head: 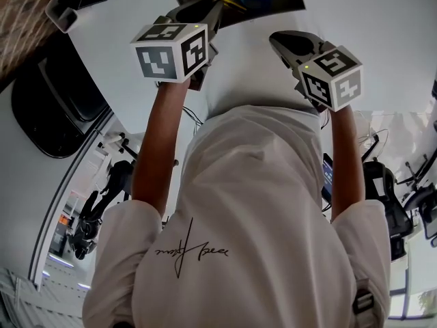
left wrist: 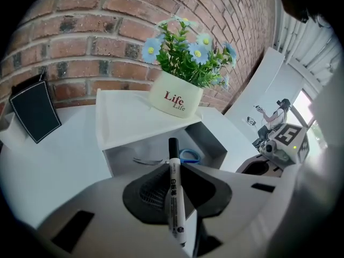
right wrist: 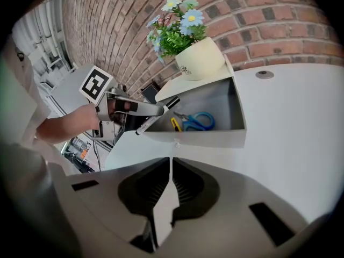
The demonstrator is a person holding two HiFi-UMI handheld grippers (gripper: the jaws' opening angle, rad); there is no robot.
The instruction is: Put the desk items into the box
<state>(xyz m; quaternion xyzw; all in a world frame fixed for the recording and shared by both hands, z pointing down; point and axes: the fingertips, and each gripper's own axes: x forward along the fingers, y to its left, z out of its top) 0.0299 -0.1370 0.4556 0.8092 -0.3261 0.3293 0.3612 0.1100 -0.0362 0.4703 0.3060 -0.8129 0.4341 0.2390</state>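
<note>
While the left gripper has its jaws clamped on one marker pen, the right gripper has its jaws shut together with nothing in them.
The pen's black tip points at the one open box on the white worktop, and the right gripper view shows that tip at the box's rim. Both gripper views show one pair of blue scissors inside; only the right gripper view shows one small yellow thing beside them. One flower pot sits on the box's top. Only the left gripper view shows one black card stand by the brick wall.
</note>
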